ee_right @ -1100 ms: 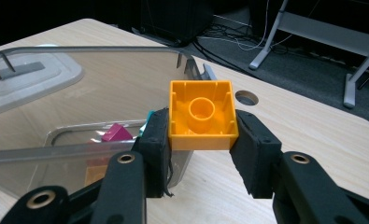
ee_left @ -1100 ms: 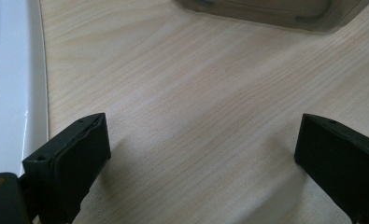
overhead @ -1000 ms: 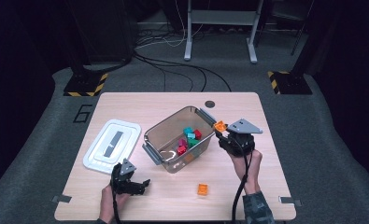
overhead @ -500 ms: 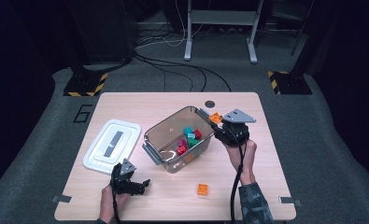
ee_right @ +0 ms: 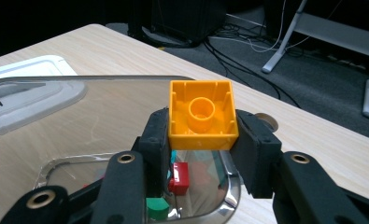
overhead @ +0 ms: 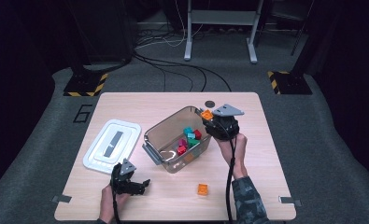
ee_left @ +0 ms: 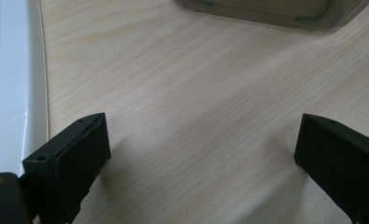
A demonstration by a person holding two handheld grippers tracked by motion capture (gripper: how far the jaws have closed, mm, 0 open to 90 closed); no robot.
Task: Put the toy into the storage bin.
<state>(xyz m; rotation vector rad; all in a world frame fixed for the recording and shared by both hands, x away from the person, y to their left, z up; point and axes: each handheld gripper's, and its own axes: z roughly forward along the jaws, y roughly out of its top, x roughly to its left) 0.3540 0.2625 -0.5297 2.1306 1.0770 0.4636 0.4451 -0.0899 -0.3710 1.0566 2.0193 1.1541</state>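
A clear plastic bin (overhead: 159,133) stands in the middle of the table and holds several coloured bricks (overhead: 190,136). My right gripper (overhead: 207,115) hovers over the bin's far right corner, shut on an orange brick (ee_right: 201,114) whose hollow underside faces the camera. The bin's rim (ee_right: 102,79) and a red brick (ee_right: 178,178) lie below it in the right gripper view. A second orange brick (overhead: 202,189) lies on the table in front of the bin. My left gripper (overhead: 142,184) rests low at the front left, open over bare wood (ee_left: 196,107), its fingers (ee_left: 74,158) wide apart.
The bin's white lid (overhead: 112,144) lies flat to the left of the bin, and its edge (ee_left: 14,79) runs beside my left gripper. A small dark disc (overhead: 210,103) sits near the table's far edge. Cables and stand legs are on the floor beyond.
My right gripper has carried the orange brick left and away from the person, from beside the bin to over its far right corner. The left gripper has stayed put.
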